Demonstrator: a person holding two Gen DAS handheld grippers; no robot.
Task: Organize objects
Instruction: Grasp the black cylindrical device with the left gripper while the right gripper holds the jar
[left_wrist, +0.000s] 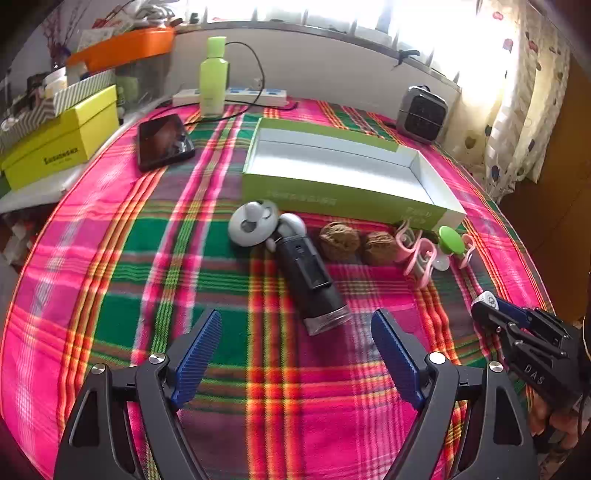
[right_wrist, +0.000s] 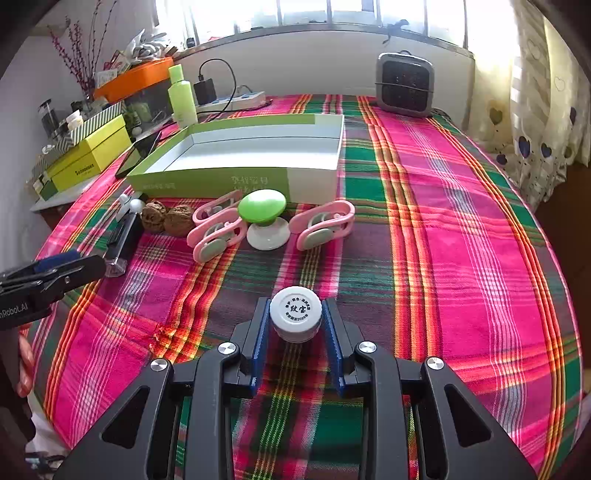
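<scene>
Fan (left_wrist: 255, 223) and black tube (left_wrist: 314, 284) sit leftmost on the cloth, then walnuts (left_wrist: 340, 242), pink clips (left_wrist: 417, 254) and green knob (left_wrist: 452, 240), all just in front of the empty box (left_wrist: 332, 192). Our left gripper (left_wrist: 295, 354) hangs open over the tube. Our right gripper (right_wrist: 295, 317) is clamped on a small white jar (right_wrist: 295, 312). We'd carry it level over the near wall and open only once it's inside.

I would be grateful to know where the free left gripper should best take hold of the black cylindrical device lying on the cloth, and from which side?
Probably grip the black cylindrical device across its mid-body, coming from above with the open left gripper turned so the pads straddle its width. It lies flat, its clear end toward the gripper; the white end rests against the round white gadget, and the walnuts crowd that end.
</scene>
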